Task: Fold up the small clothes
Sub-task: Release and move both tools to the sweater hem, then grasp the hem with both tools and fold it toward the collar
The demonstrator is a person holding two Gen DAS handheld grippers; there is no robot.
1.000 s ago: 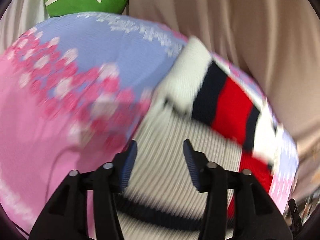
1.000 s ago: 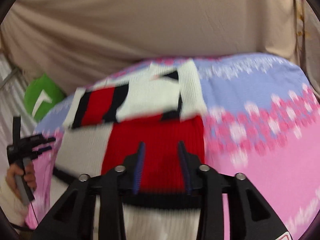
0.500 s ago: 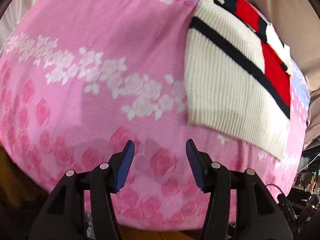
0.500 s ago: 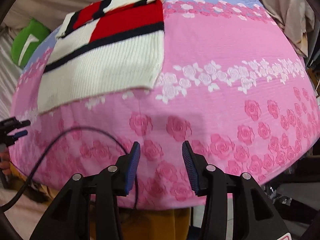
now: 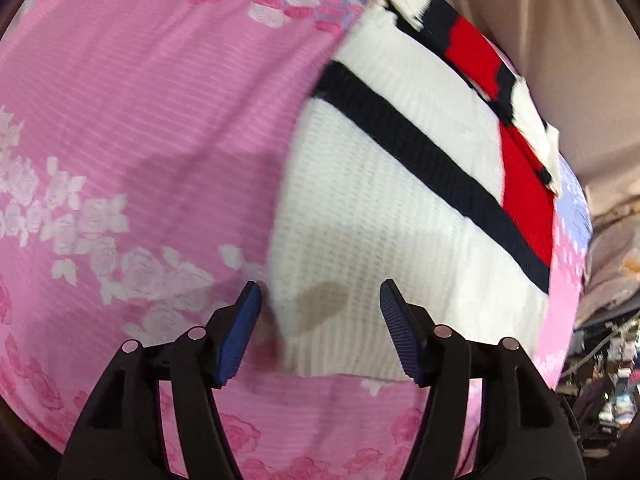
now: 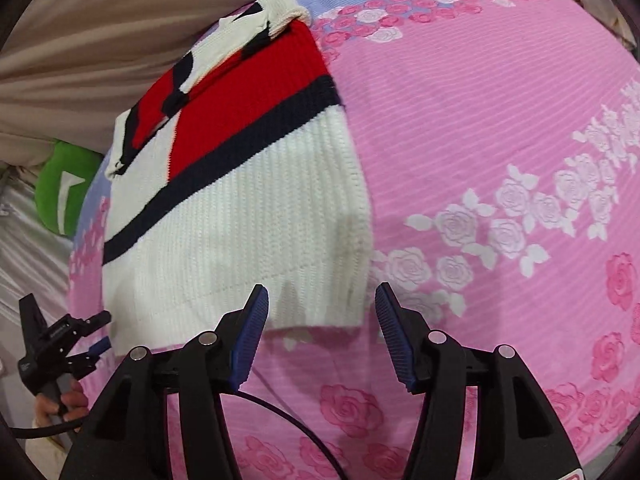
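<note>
Sweater, ribbed white knit with 1 dark navy diagonal stripe, red panels and a white collar, lies folded flat on a pink rose-print bedspread, its collar end toward the far, blue-banded edge of the bedspread and its hem toward the near edge. Left gripper hangs over the hem's left corner: its jaws have just been opening and stand spread, the corner showing between the 2 blue pads, which do not press on it. Right gripper stands likewise spread, jaws just opened further, over the hem's right corner, with knit and bare bedspread between its pads and nothing pinched. Both grippers point steeply down at the bedspread. In the right wrist view the left gripper appears at the sweater's left hem corner, held by a hand, with a green cushion beyond the far left edge.
</note>
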